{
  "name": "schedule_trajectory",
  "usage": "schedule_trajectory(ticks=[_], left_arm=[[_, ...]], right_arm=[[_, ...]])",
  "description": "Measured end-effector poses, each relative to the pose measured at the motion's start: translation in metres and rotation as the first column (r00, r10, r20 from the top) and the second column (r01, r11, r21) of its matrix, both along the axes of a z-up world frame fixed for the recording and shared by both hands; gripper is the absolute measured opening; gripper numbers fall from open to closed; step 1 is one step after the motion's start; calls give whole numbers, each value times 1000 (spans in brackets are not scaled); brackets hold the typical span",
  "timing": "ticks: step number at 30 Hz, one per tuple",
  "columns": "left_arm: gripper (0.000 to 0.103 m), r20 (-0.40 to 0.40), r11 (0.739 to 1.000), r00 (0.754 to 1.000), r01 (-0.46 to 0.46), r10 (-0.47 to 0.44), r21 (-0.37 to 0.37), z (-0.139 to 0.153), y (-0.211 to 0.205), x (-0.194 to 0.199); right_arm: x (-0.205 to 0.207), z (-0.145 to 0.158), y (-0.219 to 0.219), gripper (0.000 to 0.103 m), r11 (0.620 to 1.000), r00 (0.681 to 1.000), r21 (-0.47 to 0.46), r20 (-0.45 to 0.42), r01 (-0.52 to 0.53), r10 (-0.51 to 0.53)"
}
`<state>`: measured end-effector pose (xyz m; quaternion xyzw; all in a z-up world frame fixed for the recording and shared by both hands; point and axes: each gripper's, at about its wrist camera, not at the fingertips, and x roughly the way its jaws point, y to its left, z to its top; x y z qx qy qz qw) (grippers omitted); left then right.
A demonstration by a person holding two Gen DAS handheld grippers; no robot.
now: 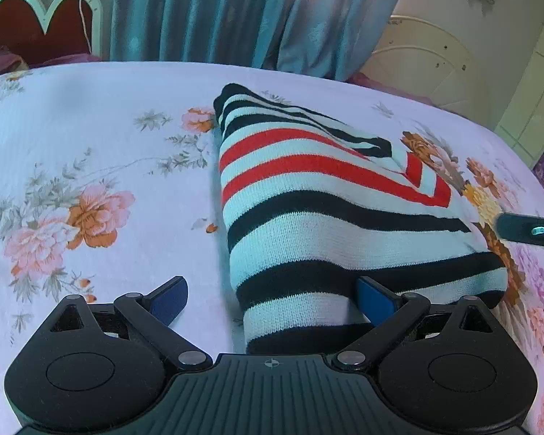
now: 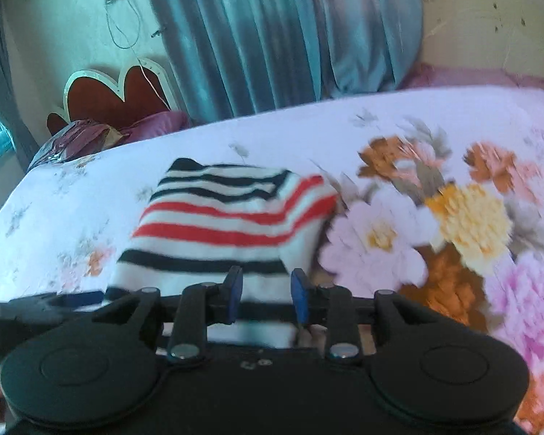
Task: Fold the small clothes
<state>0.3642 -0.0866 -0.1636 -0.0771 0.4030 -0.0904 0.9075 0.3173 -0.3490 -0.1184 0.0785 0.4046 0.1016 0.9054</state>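
On the bed [image 1: 90, 137], over a white sheet printed with flowers, lies a striped garment [image 1: 308, 195], white knit with black and red bands, folded into a rough wedge with one layer lapped across its far corner.

Left tool [image 1: 272, 297]: blue pads set wide apart, not gripping. The near end of the garment runs between them; the right pad [image 1: 375, 297] sits at the cloth's edge, the left pad over bare sheet.

Right tool [image 2: 266, 295]: pads a narrow gap apart, with the near white edge of the garment [image 2: 228, 217] seen between them. The view is motion-blurred; contact of pads with cloth cannot be told. A dark tip of this tool [image 1: 529, 230] also shows at the right edge of the left view, just beyond the garment's corner.

Beyond the bed: teal curtain [image 1: 235, 11] and a red headboard [image 1: 36, 25].
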Motion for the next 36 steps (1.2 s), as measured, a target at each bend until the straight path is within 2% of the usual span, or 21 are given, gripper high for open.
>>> schedule_trajectory(ticks=[3,5,6,9,13,15,17,20,25,28,30,32,36], left_arm=[[97,-1,1000,1000,-1,1,2,-1,0,-1],[98,-21,1000,1000,3,-3,-20,-5,3,0],[98,-33,999,999,-7,6,-38,-6,5,0],[98,-37,998,999,-30,28,-51,0,7,-1],[98,46,999,999,-19,20,-27,26,2,1],[98,58,1000,998,-15,16,-6,35,-2,13],[98,56,1000,998,-29,28,9,39,-4,29],[98,36,998,998,-50,49,33,39,-8,56],[98,-3,996,999,-54,54,71,22,-15,85],[103,12,995,998,-56,55,87,14,-18,86],[103,2,996,998,-61,61,72,14,-18,88],[103,8,995,998,-69,68,72,18,-17,89],[103,48,992,997,-65,61,108,25,-23,101]], right_arm=[[7,-26,18,25,996,1000,-84,-28,-17,15],[4,-45,22,25,984,998,-172,-39,-49,43],[1,-52,19,25,982,998,-182,-40,-57,50],[3,-47,14,25,986,997,-154,-50,-62,55],[11,-18,10,29,998,999,-59,7,-35,35],[22,-12,9,33,999,1000,-47,29,-11,13],[38,-10,10,42,998,998,-55,48,29,-26],[56,-7,12,43,997,995,-48,78,67,-64],[88,-25,21,41,993,995,-79,63,84,-79],[101,-53,26,39,986,997,-154,-26,66,-71],[101,-64,24,40,988,998,-147,-33,55,-60],[101,-61,21,40,990,998,-129,-36,51,-56],[110,-46,17,40,994,996,-76,23,84,-82]])
